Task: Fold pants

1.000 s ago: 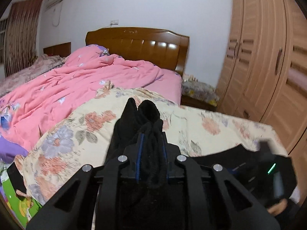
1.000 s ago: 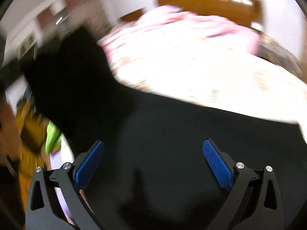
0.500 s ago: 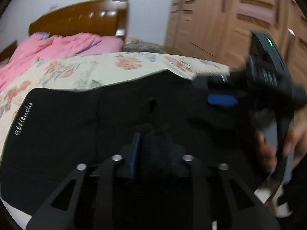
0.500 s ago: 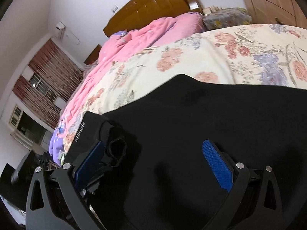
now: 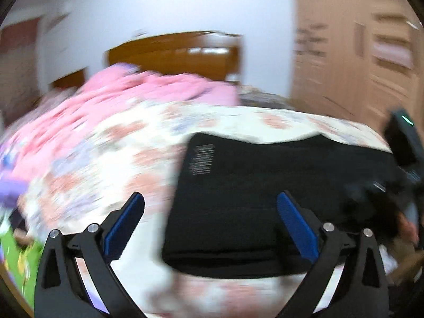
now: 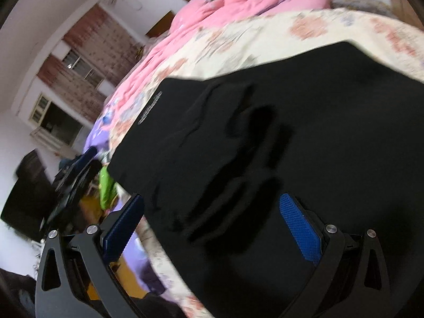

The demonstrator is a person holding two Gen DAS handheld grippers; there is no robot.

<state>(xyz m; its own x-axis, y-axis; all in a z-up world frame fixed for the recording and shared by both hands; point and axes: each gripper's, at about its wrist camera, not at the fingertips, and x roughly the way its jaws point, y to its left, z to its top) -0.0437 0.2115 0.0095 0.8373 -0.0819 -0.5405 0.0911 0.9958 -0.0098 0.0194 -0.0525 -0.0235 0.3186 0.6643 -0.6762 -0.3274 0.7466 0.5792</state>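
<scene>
- The black pants [image 5: 265,193] lie folded into a flat block on the floral bedsheet [image 5: 111,153], near the foot of the bed, with a line of pale lettering by one edge.
- My left gripper [image 5: 210,220] hangs above the bed and looks down along it toward the wooden headboard [image 5: 175,53]. Its fingers are spread wide and grip nothing. The left pad sits over bare sheet and the right pad over the pants.
- My right gripper [image 6: 212,225] is tilted steeply over the same garment, blue pads [image 6: 299,228] far apart, nothing between them. I cannot tell whether the fingers touch the cloth.
- The left view alone shows the wardrobe [image 5: 357,47] and my other tool as a dark blur at the right edge.
- The right view alone shows creases across the top layer of the pants [image 6: 278,145], the curtained window [image 6: 79,63], and dark furniture beside the bed.
- A pink quilt [image 5: 148,92] is heaped beyond the sheet in both views.
</scene>
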